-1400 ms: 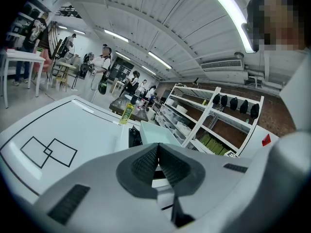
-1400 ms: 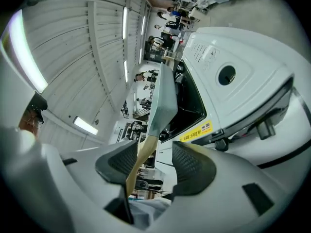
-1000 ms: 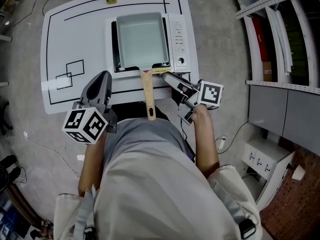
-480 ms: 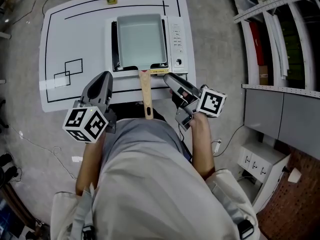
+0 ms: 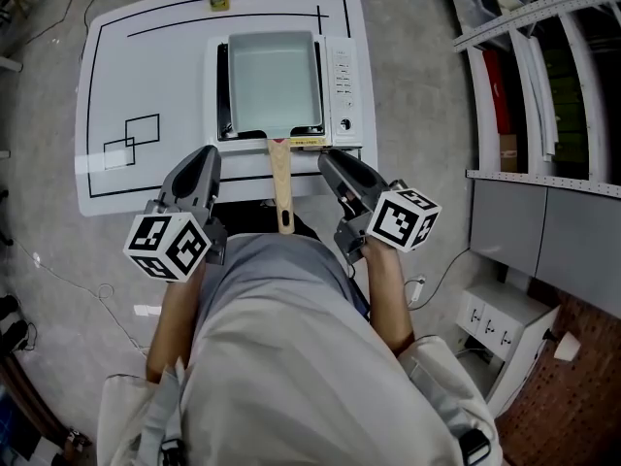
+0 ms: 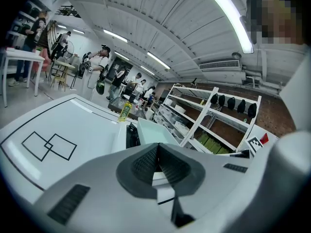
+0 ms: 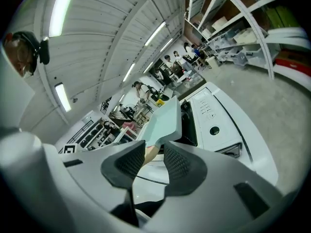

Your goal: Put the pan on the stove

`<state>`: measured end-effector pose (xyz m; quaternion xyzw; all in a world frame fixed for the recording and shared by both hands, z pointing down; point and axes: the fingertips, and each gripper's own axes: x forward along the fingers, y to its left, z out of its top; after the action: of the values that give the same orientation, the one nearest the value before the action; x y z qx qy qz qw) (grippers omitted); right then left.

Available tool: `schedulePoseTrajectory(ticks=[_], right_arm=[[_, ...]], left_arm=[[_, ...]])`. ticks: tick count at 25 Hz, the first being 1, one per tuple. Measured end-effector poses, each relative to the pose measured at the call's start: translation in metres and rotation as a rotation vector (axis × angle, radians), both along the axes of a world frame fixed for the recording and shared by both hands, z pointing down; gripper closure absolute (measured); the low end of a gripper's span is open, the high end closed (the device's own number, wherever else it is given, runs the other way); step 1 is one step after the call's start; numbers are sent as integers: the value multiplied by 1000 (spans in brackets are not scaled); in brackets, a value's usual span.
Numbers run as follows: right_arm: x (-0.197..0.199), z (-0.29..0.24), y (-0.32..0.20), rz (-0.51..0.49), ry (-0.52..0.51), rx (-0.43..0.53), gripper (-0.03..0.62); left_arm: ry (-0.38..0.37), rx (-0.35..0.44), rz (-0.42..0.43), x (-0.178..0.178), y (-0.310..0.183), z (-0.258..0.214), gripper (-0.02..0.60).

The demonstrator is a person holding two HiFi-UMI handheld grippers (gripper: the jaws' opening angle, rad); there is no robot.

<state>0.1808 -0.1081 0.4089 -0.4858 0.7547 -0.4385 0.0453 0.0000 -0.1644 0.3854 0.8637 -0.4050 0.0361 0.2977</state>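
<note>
The pan (image 5: 275, 78) is being borne by the stove (image 5: 342, 76) on the tabletop (image 5: 146, 66). The left hand-held gripper (image 5: 202, 158) is being kept closed, empty; the right hand-held gripper (image 5: 330, 161) is being held part-open, empty, its jaws having just been closing.

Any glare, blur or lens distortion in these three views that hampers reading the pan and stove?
Head view: evenly lit and sharp, the pan and stove clear; shelf rails bow slightly. Left gripper view: heavy fisheye, dark corners, ceiling light blown out, mosaic patch top right. Right gripper view: same fisheye, light strip glaring, pan legible.
</note>
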Motion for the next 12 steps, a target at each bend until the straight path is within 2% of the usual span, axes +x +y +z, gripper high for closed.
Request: schedulePoseTrajectory(ticks=[5,12], right_arm=[[5,5,2,27,228,35,516],[3,0,5,31,277,57,534]], left_arm=[[-17,-9,-2,-1,1,5,580],[-54,18,3,1,6,0,580]])
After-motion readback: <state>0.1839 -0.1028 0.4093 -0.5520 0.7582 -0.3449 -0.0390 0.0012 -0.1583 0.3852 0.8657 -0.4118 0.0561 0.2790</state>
